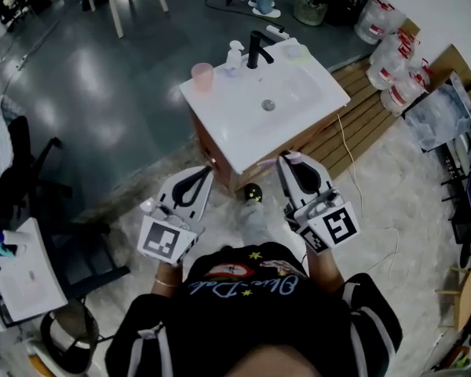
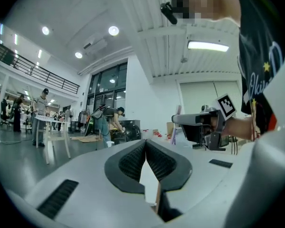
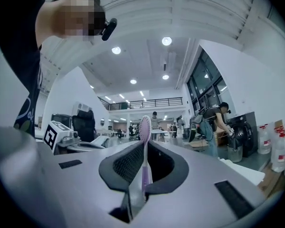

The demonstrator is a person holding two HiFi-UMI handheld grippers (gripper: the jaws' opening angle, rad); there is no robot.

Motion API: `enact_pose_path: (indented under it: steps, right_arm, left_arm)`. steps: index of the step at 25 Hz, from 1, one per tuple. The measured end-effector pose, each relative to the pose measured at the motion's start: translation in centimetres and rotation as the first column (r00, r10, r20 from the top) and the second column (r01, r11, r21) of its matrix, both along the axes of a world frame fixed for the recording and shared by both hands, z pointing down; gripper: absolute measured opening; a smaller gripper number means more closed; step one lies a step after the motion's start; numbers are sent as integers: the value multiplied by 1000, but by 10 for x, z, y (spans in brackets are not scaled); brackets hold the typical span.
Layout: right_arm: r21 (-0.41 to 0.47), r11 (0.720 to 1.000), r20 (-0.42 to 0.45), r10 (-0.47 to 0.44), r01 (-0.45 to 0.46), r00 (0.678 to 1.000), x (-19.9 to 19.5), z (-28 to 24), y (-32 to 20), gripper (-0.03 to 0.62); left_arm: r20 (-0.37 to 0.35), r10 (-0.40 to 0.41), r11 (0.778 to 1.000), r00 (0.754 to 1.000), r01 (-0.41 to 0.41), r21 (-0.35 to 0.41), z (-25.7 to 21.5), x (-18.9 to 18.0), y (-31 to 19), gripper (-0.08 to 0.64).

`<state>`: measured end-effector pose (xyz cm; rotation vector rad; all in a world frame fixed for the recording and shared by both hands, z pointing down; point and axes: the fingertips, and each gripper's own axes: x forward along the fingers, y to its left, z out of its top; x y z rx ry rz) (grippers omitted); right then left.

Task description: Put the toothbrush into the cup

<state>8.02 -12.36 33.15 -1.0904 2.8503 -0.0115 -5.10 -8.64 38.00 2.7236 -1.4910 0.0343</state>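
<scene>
the one pink cup [image 1: 202, 75] stands upright on the back left corner of the white sink [image 1: 314, 104], beside a single soap bottle [image 1: 235, 53] and a black tap [image 1: 257, 48]. nearer the person, the left gripper [image 1: 205, 174] is clenched on nothing, its jaws pressed together. to its right, the right gripper [image 1: 288, 161] is clamped on the one toothbrush [image 3: 144, 129], whose long axis runs along the jaws with the head poking out past the tips. the cup lies ahead and to the left of the brush, well apart. the brush probably has to cross the basin and tip upright over the cup's mouth.
</scene>
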Motion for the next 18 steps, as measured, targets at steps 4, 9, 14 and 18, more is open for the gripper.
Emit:
enact_pose_path:
  steps: [4,9,14,18]
  right_arm:
    - [7,997,22,-76,76,997,-15,2,-49,15]
    - [-13,987,29,-159,159,987,-27,7,-104,17]
    - [-19,973,32,-228,228,973,-32,5,-152,17]
    - [-20,959,30,-282,282,959,-40,5,-183,17]
  left_arm:
    - [21,-87,996,996,87,1,1,-16,-35,0]
    - [21,-170,985,985,170,-19,1,-23,-78,0]
    - [17,-243,969,970,243,-37,0,-24,-117,0]
    - [22,-288,956,957,289,-48,1,-25,-143,0]
